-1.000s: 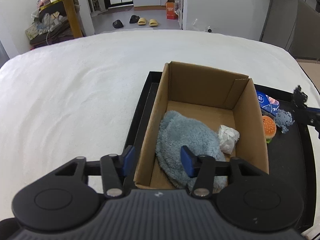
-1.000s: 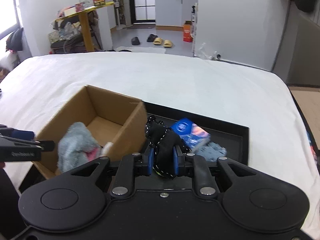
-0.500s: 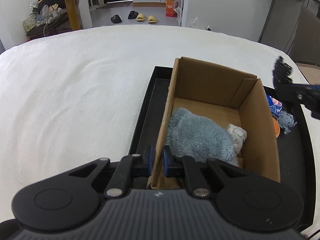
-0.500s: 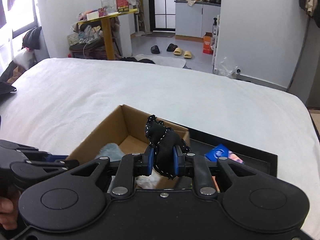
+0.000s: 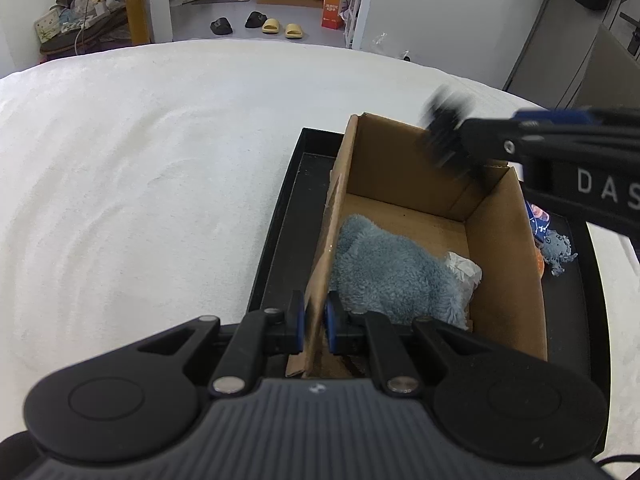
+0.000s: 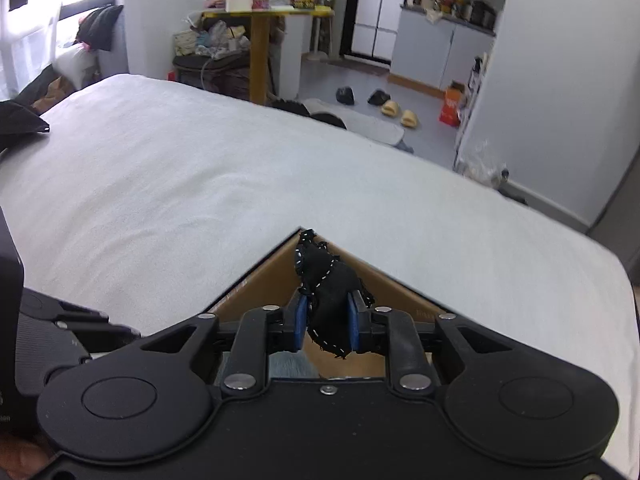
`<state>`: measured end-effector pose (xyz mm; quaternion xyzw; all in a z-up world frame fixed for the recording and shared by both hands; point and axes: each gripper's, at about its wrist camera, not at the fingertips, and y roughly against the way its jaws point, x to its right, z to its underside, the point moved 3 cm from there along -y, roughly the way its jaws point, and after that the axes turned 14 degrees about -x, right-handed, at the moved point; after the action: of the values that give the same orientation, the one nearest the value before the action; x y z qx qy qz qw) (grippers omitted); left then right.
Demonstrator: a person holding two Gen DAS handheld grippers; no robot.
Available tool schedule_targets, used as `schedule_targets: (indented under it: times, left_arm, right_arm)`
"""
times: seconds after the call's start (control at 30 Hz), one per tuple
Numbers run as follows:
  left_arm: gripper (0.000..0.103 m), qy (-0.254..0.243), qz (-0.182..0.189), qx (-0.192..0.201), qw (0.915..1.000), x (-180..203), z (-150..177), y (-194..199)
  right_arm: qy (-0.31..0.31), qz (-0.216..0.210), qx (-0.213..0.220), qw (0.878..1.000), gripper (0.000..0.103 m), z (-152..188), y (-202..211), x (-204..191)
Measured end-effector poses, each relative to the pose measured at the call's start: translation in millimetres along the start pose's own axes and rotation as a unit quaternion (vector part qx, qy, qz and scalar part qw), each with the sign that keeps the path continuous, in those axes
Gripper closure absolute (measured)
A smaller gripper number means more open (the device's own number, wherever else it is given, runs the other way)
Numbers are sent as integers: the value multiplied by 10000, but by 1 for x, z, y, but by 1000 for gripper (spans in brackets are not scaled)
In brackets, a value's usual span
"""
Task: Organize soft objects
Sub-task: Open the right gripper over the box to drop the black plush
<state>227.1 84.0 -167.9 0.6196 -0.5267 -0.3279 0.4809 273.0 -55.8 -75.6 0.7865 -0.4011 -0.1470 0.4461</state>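
An open cardboard box point(image 5: 508, 264) stands in a black tray point(image 5: 276, 232) on a white bed. Inside it lie a fluffy grey-blue cloth point(image 5: 392, 276) and a crumpled white piece point(image 5: 464, 270). My left gripper point(image 5: 315, 326) is shut on the box's near left wall. My right gripper point(image 6: 327, 322) hangs over the box's far corner point(image 6: 264, 280) with a black soft toy point(image 6: 324, 280) with white stitching between its pads. Its jaws are opening, and the pads still touch the toy. In the left wrist view the toy point(image 5: 448, 140) is a blur above the box's far right corner.
On the tray, to the right of the box, lie a blue packet point(image 5: 538, 220), a grey-blue spiky toy point(image 5: 558, 246) and an orange toy point(image 5: 539, 264), partly hidden by the box wall. The white bed point(image 5: 140, 180) spreads to the left and beyond.
My left gripper closed on the box's left wall and stayed there. My right gripper carried the black toy from beside the box, up and leftward, to over the box's far corner.
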Motion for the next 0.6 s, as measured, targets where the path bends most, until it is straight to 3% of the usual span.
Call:
schedule_targets:
  times: [0.03, 0.07, 0.6]
  left_arm:
    - [93, 4, 2, -5, 10000, 0, 0, 0]
    - [93, 6, 4, -5, 10000, 0, 0, 0]
    - [89, -54, -444, 63, 9990, 17, 3, 10]
  right_arm:
    - [12, 84, 71, 9999, 56, -1, 2, 1]
    - [18, 116, 142, 9998, 51, 1, 4, 2]
    - [-856, 9, 132, 9962, 51, 57, 9, 63]
